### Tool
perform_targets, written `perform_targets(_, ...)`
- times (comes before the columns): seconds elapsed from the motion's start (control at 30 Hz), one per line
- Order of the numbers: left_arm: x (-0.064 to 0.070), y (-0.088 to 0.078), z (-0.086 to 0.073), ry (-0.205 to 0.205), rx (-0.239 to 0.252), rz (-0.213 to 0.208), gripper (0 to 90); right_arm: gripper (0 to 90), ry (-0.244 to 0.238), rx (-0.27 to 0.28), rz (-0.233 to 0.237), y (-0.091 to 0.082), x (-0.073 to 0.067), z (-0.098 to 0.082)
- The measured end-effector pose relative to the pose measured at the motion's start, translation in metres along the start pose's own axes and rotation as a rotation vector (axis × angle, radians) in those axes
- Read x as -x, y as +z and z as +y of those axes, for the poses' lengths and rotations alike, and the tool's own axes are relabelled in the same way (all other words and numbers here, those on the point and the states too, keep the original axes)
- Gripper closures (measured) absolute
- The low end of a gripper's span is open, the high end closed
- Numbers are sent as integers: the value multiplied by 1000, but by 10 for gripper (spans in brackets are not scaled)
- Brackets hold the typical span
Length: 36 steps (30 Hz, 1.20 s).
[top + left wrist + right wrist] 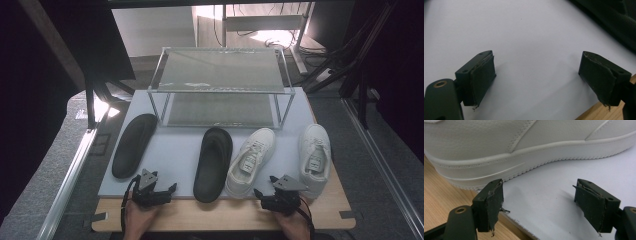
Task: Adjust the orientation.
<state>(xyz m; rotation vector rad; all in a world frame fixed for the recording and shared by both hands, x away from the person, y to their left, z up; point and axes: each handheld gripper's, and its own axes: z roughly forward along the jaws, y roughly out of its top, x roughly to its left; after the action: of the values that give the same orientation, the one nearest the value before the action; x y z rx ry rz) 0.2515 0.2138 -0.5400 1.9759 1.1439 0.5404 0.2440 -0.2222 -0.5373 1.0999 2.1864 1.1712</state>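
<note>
1. Your left gripper sits at the near edge of the pale grey mat, its jaws spread wide with nothing between them; in the left gripper view you see bare mat between the pads.
2. Just ahead and to the right of that gripper lies the black rubber slide sandal. In the left gripper view it is cut off at the top right corner, dark and hard to make out.
3. Ahead and to the left of the same gripper lies the second black slide sandal, well apart from it.
4. Your right gripper is also wide open and holds nothing. In the right gripper view the mat edge and wooden tabletop lie under the jaws.
5. The white leather sneaker stands just ahead of the right gripper, not touching the pads; only its side and sole rim show, the top cropped away.
6. From above, one white sneaker lies ahead-left of that gripper, the other white sneaker ahead-right; which one the gripper camera faces you cannot tell.
7. The wire-frame shelf rack stands beyond all the shoes.
</note>
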Motion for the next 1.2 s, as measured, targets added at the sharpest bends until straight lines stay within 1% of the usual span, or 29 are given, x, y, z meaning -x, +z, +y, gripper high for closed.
perform_targets(0.1, 0, 0, 0, -1, 0, -1, 136, 232, -2, 1, 1, -1, 1, 0)
perform_targets(0.13, 0, 0, 0, 1, 1, -2, 136, 208, -4, -1, -9, -1, 2, -1)
perform_targets(0.17, -1, 0, 0, 0, 1, -4, 137, 188, 4, -5, -23, -1, 3, -1)
perform_targets(0.3, 0, 0, 0, 1, 1, -2, 137, 196, 20, -4, -24, -3, 7, -2)
perform_targets(0.77, 1, 0, 0, -13, 1, 6, 134, 194, 21, -5, -22, -3, 8, -2)
perform_targets(1.2, 1, -1, 0, -12, 4, 10, 152, 194, 21, -7, -23, -3, 8, -2)
